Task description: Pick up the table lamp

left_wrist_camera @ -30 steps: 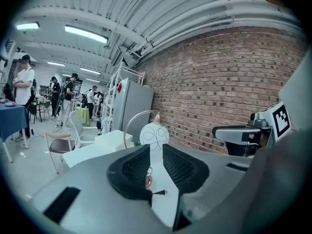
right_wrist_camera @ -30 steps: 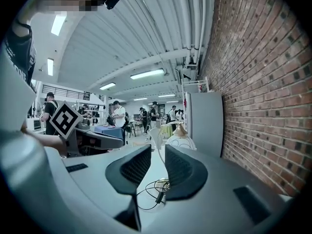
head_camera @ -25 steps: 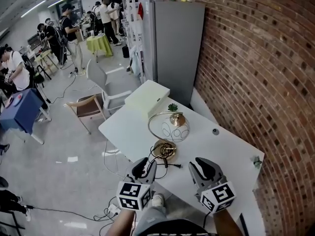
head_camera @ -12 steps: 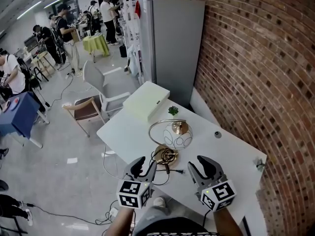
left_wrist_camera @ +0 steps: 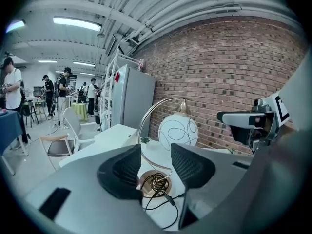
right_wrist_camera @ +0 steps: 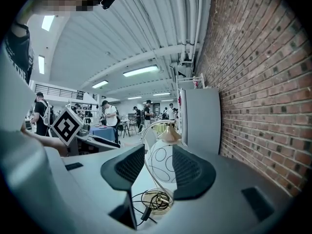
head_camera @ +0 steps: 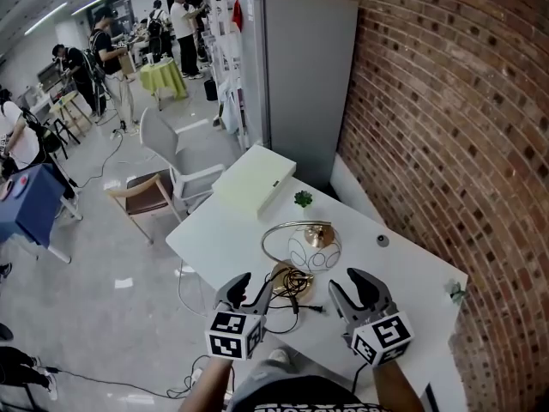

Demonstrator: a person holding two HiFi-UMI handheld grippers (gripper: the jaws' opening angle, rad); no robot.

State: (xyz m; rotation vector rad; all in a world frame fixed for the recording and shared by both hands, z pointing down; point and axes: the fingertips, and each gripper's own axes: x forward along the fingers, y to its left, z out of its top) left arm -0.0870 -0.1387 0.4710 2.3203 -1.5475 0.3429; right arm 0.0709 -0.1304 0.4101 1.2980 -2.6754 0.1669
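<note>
At the white table's (head_camera: 214,234) near edge, left gripper (head_camera: 250,288): jaws opening, pressing on nothing, with the lamp's base showing in the gap ahead.
Table lamp (head_camera: 312,249): upright on the table just beyond both grippers, with an arched gold stem and a white globe shade.
Cord (head_camera: 290,281): coiled on the round base.
Right gripper (head_camera: 352,288): jaws opening, empty, facing the shade.
Brick wall (head_camera: 446,127): along the table's right.

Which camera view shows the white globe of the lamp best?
The left gripper view: the globe stands large and nearly whole, against the brick wall. In the right gripper view only its middle strip shows. The head view shows it small, from above.
</note>
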